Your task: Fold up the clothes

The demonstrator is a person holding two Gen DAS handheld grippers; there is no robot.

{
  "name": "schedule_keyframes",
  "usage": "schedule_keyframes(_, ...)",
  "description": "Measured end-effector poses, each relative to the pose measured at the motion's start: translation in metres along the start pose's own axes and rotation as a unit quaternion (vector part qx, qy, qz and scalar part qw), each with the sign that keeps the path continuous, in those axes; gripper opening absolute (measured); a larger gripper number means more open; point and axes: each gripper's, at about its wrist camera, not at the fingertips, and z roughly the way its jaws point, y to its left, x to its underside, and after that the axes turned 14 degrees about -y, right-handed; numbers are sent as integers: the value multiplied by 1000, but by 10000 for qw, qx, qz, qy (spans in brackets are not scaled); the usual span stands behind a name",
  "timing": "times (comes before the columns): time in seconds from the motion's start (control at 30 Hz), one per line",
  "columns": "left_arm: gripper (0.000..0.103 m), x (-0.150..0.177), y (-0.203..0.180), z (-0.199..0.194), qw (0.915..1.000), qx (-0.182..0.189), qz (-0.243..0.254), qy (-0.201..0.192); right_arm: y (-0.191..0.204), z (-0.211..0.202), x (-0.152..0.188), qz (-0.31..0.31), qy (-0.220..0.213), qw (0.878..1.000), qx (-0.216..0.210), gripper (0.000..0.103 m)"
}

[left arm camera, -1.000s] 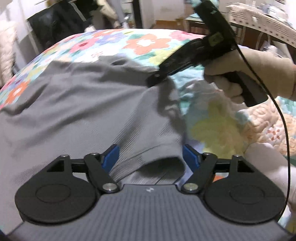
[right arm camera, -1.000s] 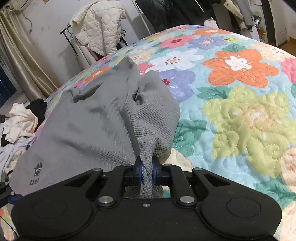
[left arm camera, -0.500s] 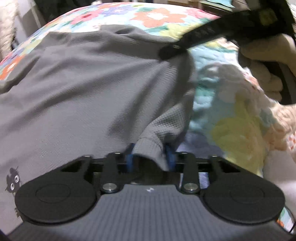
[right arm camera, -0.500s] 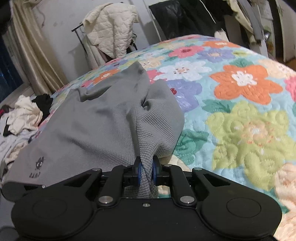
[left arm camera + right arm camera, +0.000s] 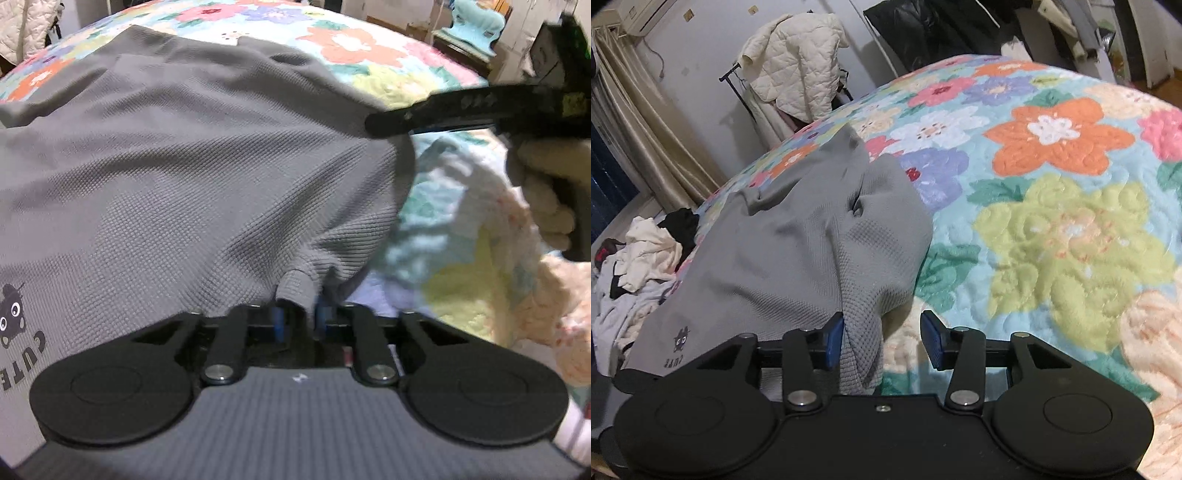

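— Where's the grey shirt [image 5: 192, 177]?
— Spread on the flowered bed [image 5: 1063, 229]. The left gripper [image 5: 298, 320] has its jaws pinching a fold.
— And the right gripper [image 5: 882, 341]?
— Jaws spread, cloth draped against one.

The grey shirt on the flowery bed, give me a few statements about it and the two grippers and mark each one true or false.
1. The left gripper is shut on a fold of the grey shirt. True.
2. The right gripper is clamped tight on the shirt. False: its jaws stand apart, and the cloth only hangs beside the left pad.
3. The shirt lies on a floral quilt. True.
4. The shirt is already folded into a neat square. False: it is spread out and rumpled, with its edge bunched toward the grippers.
5. A small cartoon print shows on the shirt. True.
6. The cream quilted jacket lies on the bed. False: it hangs on a rack beyond the bed.
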Motion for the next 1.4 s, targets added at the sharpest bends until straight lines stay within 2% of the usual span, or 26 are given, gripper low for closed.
schedule_keyframes(0.03,8,-3,-2,-5,9999,91,-32,-69,0,0,1,-52,-5,10000,-20,47)
schedule_keyframes(0.1,8,-9,-9,-19,9994,264,-27,-219,3,-3,2,-241,-90,9995,-161,6)
schedule_keyframes(0.2,8,-15,-19,-37,9980,484,-26,-401,16,-16,-4,-775,-417,9957,-305,6)
schedule_keyframes(0.27,8,-12,-20,-41,9977,577,4,-350,22,-24,-11,-1027,-522,9925,-415,7)
schedule_keyframes(0.3,8,-7,-18,-36,9982,559,-18,-194,23,-25,-14,-1021,-405,9923,-579,8)
schedule_keyframes(0.37,9,6,-11,-17,9990,274,-153,314,21,-15,-15,-1027,277,9904,-882,13)
schedule_keyframes(0.4,9,11,-8,-11,9986,197,-208,449,20,-10,-14,-1069,569,9884,-921,16)
schedule_keyframes(0.43,9,14,-6,-9,9985,174,-274,449,18,-7,-10,-1142,760,9868,-867,18)
schedule_keyframes(0.47,9,15,-4,-9,9983,194,-368,416,14,-6,-10,-1062,810,9875,-835,27)
schedule_keyframes(0.5,9,13,-2,-10,9981,204,-438,392,9,-7,-14,-807,699,9908,-827,36)
schedule_keyframes(0.63,9,14,0,-17,9972,254,-646,269,-11,-12,-31,93,243,9966,-775,42)
schedule_keyframes(0.7,9,16,1,-22,9971,276,-685,195,-17,-5,-37,245,109,9976,-642,57)
schedule_keyframes(0.8,10,15,4,-32,9963,342,-781,98,-29,20,-42,490,10,9983,-319,60)
schedule_keyframes(0.87,13,12,8,-42,9953,411,-871,82,-42,44,-44,831,188,9953,-449,60)
schedule_keyframes(0.9,26,10,11,-48,9948,408,-927,81,-46,57,-43,1021,273,9926,-605,59)
schedule_keyframes(0.93,48,7,15,-55,9943,377,-990,76,-49,67,-42,1208,309,9897,-699,54)
schedule_keyframes(0.97,55,5,18,-63,9940,328,-1046,43,-49,73,-42,1333,251,9880,-740,16)
schedule_keyframes(1.0,57,3,22,-71,9938,224,-1084,-80,-45,75,-42,1377,107,9876,-750,6)
schedule_keyframes(1.03,57,0,26,-79,9932,127,-1137,-204,-37,74,-44,1292,-63,9887,-753,6)
schedule_keyframes(1.1,57,-4,39,-96,9896,-18,-1359,-464,-1,56,-48,543,-525,9930,-907,6)
schedule_keyframes(1.17,58,-5,54,-107,9818,-105,-1739,-754,41,39,-46,-399,-780,9885,-1233,6)
schedule_keyframes(1.2,58,-4,62,-110,9776,-167,-1916,-854,63,31,-40,-905,-767,9819,-1474,6)
schedule_keyframes(1.27,59,-2,71,-110,9723,-416,-2113,-912,105,23,-21,-1723,-425,9622,-2067,6)
schedule_keyframes(1.33,59,0,74,-108,9715,-626,-2115,-872,123,27,1,-1775,209,9489,-2601,7)
schedule_keyframes(1.4,59,4,75,-109,9717,-721,-2091,-831,134,31,21,-1868,780,9369,-2852,11)
